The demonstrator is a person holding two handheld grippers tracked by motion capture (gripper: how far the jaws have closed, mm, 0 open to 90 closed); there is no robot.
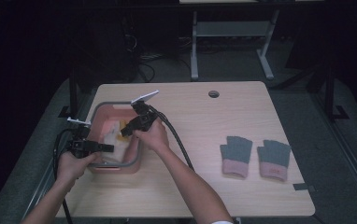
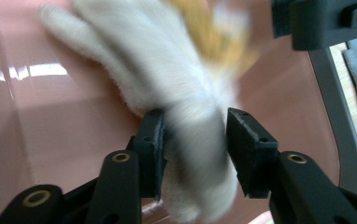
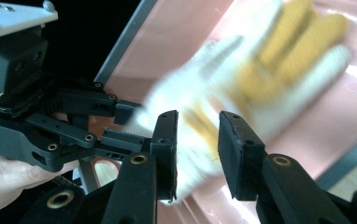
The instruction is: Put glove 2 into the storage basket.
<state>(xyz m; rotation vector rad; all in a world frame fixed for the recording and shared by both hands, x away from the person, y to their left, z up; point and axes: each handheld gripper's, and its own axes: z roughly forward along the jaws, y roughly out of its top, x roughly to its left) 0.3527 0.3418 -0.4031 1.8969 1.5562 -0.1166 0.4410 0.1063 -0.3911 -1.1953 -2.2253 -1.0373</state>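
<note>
A pink basin with a grey rim stands at the table's left, and a white glove with yellow fingers lies inside it. My left gripper reaches into the basin from the left; in the left gripper view its jaws stand apart around the blurred white cuff. My right gripper comes in from the right. Its jaws stand apart with the blurred glove between them, and the pads do not press on it. The left gripper shows close beside it.
Two grey gloves with pink cuffs lie side by side on the right of the wooden table. A round cable hole is near the far edge. A dark tape strip sits by the right front corner.
</note>
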